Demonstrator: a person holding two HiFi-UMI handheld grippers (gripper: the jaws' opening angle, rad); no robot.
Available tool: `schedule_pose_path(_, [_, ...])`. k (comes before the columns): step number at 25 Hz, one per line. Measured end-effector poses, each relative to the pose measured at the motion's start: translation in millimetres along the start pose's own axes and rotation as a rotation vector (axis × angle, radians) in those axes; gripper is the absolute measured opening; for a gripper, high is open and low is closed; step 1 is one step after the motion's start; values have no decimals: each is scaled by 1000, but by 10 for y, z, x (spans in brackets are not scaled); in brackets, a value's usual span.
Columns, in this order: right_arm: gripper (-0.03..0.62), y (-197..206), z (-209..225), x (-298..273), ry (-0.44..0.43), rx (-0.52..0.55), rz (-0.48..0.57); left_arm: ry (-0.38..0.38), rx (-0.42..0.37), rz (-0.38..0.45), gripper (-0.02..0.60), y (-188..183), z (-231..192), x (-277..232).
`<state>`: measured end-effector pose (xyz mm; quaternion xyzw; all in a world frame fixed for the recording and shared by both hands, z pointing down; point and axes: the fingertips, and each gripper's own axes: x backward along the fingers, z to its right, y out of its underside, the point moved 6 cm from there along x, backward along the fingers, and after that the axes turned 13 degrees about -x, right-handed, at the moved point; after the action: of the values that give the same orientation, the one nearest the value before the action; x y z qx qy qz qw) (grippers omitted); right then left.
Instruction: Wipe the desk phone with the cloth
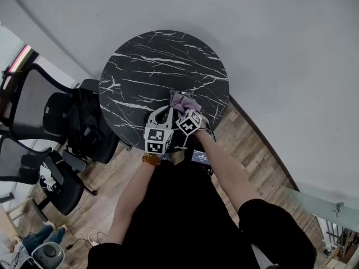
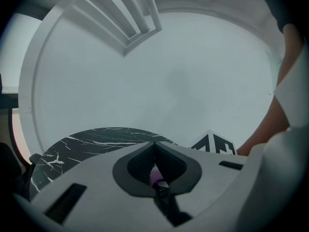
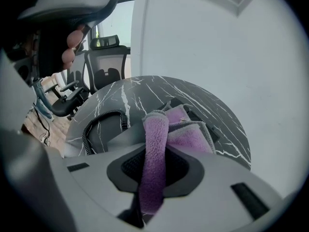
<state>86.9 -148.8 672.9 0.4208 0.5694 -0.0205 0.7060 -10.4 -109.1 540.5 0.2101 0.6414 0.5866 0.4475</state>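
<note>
The purple cloth [image 1: 182, 101] lies bunched near the front edge of the round black marble table [image 1: 151, 66]. My right gripper [image 1: 184, 110] is shut on a fold of the cloth [image 3: 186, 134], which runs up between its jaws [image 3: 153, 151]. Under the cloth a dark corner of the desk phone [image 3: 195, 116] shows, and its coiled black cord [image 3: 104, 122] lies to the left. My left gripper [image 1: 162, 115] hovers close beside the right one. In the left gripper view it [image 2: 154, 146] is shut, and only a purple sliver shows behind the pads.
Black office chairs [image 1: 50, 116] crowd the table's left side, one draped with dark clothing. A white wall [image 1: 269, 32] curves round behind the table. Wooden floor [image 1: 247, 139] shows to the right. The person's dark lap and forearms fill the bottom of the head view.
</note>
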Motion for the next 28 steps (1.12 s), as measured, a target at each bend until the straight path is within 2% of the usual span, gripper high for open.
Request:
schedule_pose_path(13, [69,146,-100,-13,-33,31,-18,13,-5,5,14,-19,68,-8])
schedule_pose_path(28, [69,235,-213,1,-58,-12,-33,20,-3,1,14,-16,60,-17])
